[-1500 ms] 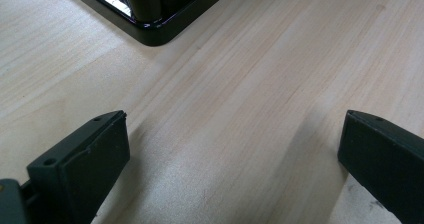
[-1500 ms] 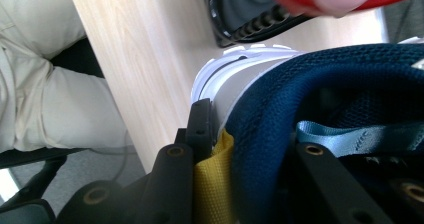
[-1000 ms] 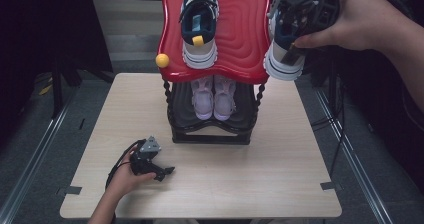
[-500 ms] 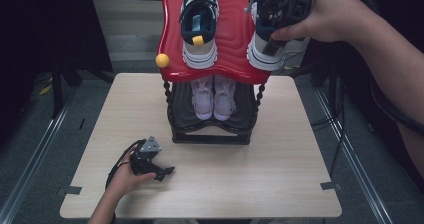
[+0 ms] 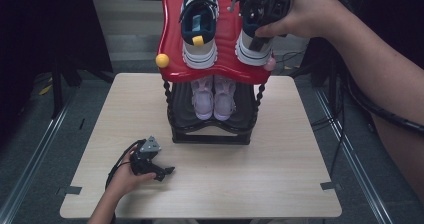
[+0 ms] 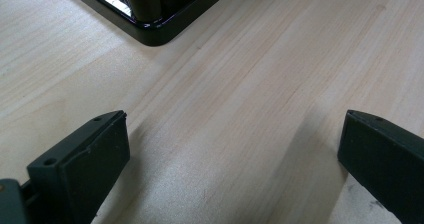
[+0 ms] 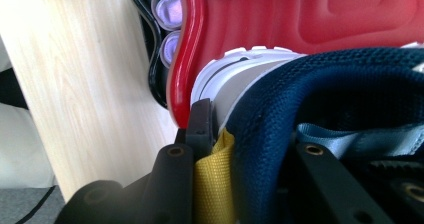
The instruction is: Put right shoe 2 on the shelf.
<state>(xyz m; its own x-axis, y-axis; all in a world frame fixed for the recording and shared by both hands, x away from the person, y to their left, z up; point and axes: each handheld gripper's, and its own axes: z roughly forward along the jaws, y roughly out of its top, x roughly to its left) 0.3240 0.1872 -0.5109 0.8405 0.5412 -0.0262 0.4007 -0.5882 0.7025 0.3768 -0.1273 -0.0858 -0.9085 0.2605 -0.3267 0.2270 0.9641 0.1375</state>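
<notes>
- The right gripper is holding a blue shoe by its heel, up at the red shelf.
- In the right gripper view, its jaws are squeezing the blue heel wall of that shoe, one jaw outside and one inside, with a yellow tab pressed next to them.
- The shoe's white sole is sitting over the front edge of the shelf, on the shelf's right side.
- I cannot tell if the sole is resting on the shelf or hanging just above it.
- A second blue shoe is lying on the left side of the shelf, just beside the first one, with its heel facing the person.
- A yellow ball is sticking out at the shelf's left corner, and a pink ball is at its right corner.
- Under the shelf, two pale purple shoes are sitting side by side on the black rack.
- The rack is standing on a wood table.
- The left gripper is lying low on the table, well apart from the rack, with a hand around it.
- In the left gripper view, its jaws are standing wide apart over bare wood, with nothing between them.
</notes>
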